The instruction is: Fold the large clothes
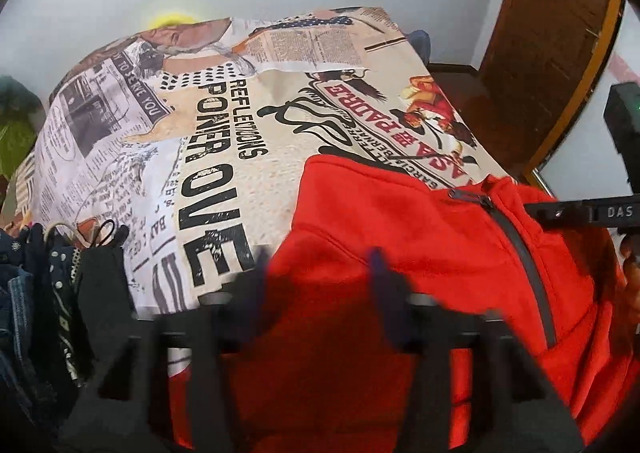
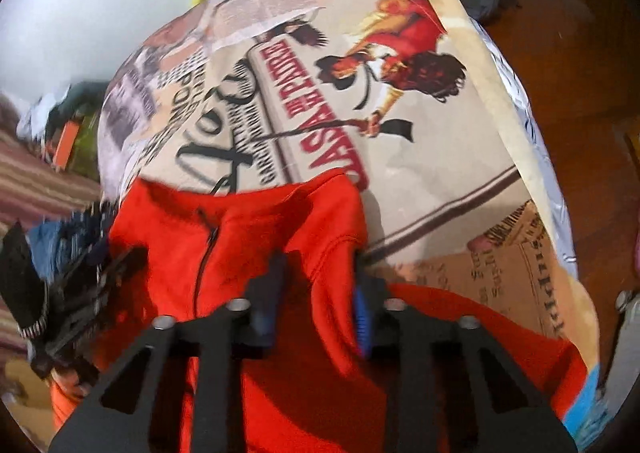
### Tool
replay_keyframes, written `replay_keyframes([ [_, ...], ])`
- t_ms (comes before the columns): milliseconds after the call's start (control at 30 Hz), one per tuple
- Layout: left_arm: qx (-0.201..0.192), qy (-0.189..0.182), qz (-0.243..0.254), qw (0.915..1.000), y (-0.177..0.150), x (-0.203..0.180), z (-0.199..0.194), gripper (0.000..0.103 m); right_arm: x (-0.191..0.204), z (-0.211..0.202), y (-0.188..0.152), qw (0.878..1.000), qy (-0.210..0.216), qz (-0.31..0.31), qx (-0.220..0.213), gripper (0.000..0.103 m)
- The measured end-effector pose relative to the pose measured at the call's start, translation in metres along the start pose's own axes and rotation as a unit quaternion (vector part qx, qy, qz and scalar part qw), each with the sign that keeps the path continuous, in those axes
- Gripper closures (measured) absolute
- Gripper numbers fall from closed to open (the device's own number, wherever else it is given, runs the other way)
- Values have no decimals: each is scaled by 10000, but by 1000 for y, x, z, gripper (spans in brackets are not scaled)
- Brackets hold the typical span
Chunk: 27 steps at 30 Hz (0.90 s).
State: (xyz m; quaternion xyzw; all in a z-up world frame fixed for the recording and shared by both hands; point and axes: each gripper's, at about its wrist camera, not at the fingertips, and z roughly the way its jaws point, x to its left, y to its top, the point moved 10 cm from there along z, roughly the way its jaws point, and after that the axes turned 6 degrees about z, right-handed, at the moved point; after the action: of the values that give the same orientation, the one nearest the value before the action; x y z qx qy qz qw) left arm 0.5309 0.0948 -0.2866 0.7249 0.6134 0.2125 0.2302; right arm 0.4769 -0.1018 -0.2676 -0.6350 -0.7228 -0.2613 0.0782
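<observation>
The left gripper [image 1: 316, 273] pinches the red fleece top [image 1: 420, 245] near its shoulder, and the right gripper [image 2: 320, 285] pinches a fold of the same top on the far side of its grey zipper [image 1: 520, 253]. The top lies on a newsprint-patterned cloth [image 1: 208, 141] covering the surface, beside a pile of dark clothes [image 1: 48, 285].

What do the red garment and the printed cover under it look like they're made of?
Red garment: looks like soft matte fleece or sweatshirt knit, going by its fuzzy surface and thick seams; its grey zipper seems plastic-coated. Printed cover: thin, smooth woven cloth with a newspaper print, lying flat with shallow creases, possibly polyester or cotton.
</observation>
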Motion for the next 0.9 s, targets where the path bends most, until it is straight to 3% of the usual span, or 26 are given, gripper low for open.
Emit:
replay_keyframes([
  [33, 108, -88, 20, 9999, -4, -2, -3, 99, 3, -7, -1, 10000, 54, -17, -64, 91],
  [267, -233, 54, 236, 9994, -6, -13, -63, 100, 25, -79, -7, 9968, 367, -31, -711, 93],
  [567, -812, -332, 176, 9960, -27, -32, -176, 100, 66, -152, -77, 9849, -72, -1135, -1303, 96],
  [900, -681, -791, 153, 9944, -108, -62, -219, 100, 42, -151, -156, 9812, -393, -1430, -1238, 96],
])
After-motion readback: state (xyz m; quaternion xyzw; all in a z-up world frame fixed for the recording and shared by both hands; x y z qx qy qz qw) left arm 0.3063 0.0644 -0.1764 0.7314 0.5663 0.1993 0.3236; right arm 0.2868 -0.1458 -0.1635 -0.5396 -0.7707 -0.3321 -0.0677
